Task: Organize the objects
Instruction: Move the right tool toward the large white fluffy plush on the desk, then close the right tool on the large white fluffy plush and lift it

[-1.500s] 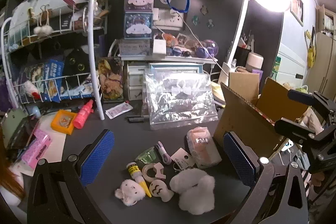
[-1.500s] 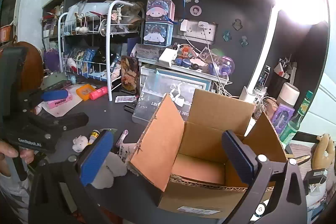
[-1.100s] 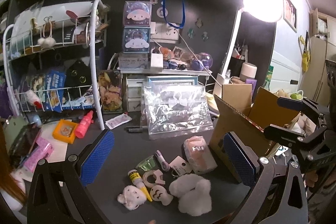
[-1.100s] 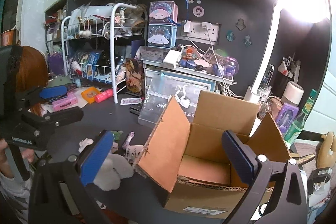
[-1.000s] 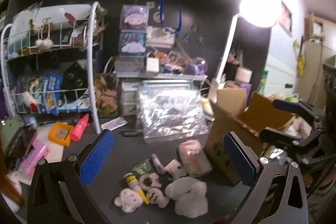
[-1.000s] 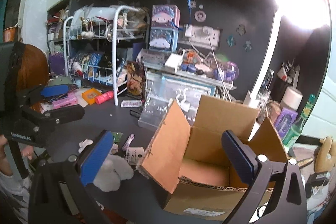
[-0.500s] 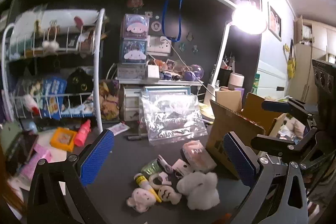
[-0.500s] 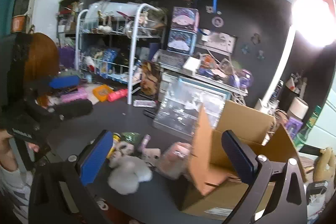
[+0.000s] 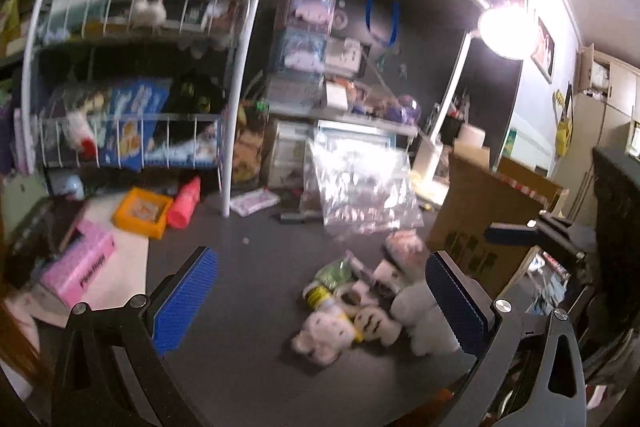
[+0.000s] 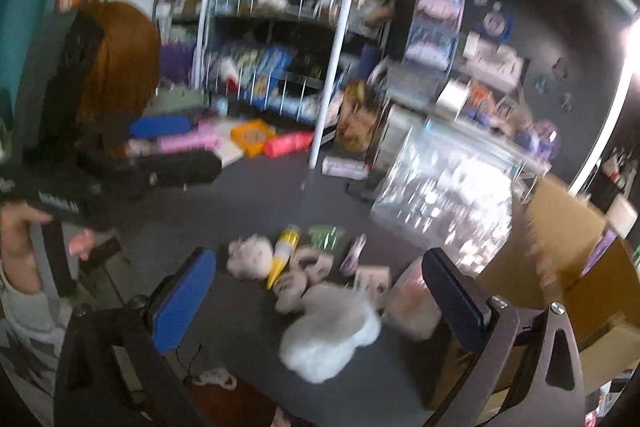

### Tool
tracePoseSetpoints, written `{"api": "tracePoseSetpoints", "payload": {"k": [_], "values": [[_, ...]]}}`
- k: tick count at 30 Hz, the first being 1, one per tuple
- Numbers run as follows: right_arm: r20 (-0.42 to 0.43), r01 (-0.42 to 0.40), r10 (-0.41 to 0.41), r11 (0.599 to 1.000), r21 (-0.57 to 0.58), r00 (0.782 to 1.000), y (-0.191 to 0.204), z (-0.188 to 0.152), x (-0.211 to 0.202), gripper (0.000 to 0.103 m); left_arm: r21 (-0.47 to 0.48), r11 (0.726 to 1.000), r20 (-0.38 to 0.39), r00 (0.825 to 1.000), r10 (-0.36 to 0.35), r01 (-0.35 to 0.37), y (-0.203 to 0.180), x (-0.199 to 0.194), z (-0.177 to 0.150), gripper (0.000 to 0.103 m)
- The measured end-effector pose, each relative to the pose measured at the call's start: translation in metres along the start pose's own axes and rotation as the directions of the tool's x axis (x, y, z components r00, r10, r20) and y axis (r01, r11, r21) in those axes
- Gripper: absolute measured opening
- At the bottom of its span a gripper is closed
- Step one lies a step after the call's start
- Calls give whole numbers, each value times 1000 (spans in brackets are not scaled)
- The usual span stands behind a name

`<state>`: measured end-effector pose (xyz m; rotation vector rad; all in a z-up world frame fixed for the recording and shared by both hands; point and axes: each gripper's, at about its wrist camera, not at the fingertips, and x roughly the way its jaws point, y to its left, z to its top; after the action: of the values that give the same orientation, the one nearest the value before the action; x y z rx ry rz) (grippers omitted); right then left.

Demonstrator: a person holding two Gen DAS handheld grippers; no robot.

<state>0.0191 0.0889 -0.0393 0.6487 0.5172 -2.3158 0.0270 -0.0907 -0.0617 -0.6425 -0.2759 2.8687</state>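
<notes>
Below, two hand-held grippers, left [image 9: 320, 291] and right [image 10: 320, 291], both spread wide and empty, above one table [image 9: 248, 307]; one cardboard box [image 9: 476, 227] stands just right of two white plush toys [image 9: 324, 337] [image 10: 328, 331].

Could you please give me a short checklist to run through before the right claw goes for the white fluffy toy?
1. Right claw open and empty: ok, the jaws stand wide apart with nothing between them.
2. Left claw open and empty: ok.
3. White fluffy toy within the right claw's line: ok, it lies low between the fingers on the dark desk.
4. Toy free of neighbours: not ok, the pink packet and small trinkets crowd against it.
5. Cardboard box ready to receive: cannot tell, only its outer wall shows here.
6. Picture sharp enough to aim: not ok, both views are motion-blurred.
</notes>
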Motion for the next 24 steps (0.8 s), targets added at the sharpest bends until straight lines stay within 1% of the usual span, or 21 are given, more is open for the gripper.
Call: {"api": "tracePoseSetpoints", "payload": {"k": [3, 4, 7, 11, 16, 19, 21, 23, 24], "values": [[-101, -42, 46, 998, 43, 994, 3, -23, 26, 103, 0, 999, -35, 999, -41, 41, 4, 12, -13, 103], [-122, -46, 52, 997, 58, 991, 3, -29, 32, 103, -3, 998, -46, 997, -58, 58, 6, 16, -18, 103], [-176, -12, 30, 995, 99, 984, -1, -46, 51, 103, 1, 996, -64, 994, -85, 85, 8, 26, -28, 103], [-213, 38, -5, 988, 152, 977, -14, -58, 65, 102, -8, 992, -81, 989, -126, 126, 10, 36, -36, 103], [-235, 87, -44, 980, 177, 971, -18, -67, 71, 101, -14, 984, -93, 980, -178, 178, 12, 47, -41, 103], [-230, 71, -21, 975, 213, 973, -21, -69, 73, 89, -16, 981, -102, 976, -193, 193, 12, 54, -44, 103], [-223, 76, -25, 972, 223, 974, -22, -67, 73, 73, -15, 980, -107, 974, -200, 199, 13, 57, -44, 103], [-219, 77, -26, 971, 227, 975, -21, -66, 71, 64, -19, 976, -110, 970, -216, 215, 13, 59, -45, 103], [-218, 76, -26, 971, 227, 976, -20, -66, 71, 55, -21, 974, -107, 968, -227, 226, 13, 58, -45, 103]]}}
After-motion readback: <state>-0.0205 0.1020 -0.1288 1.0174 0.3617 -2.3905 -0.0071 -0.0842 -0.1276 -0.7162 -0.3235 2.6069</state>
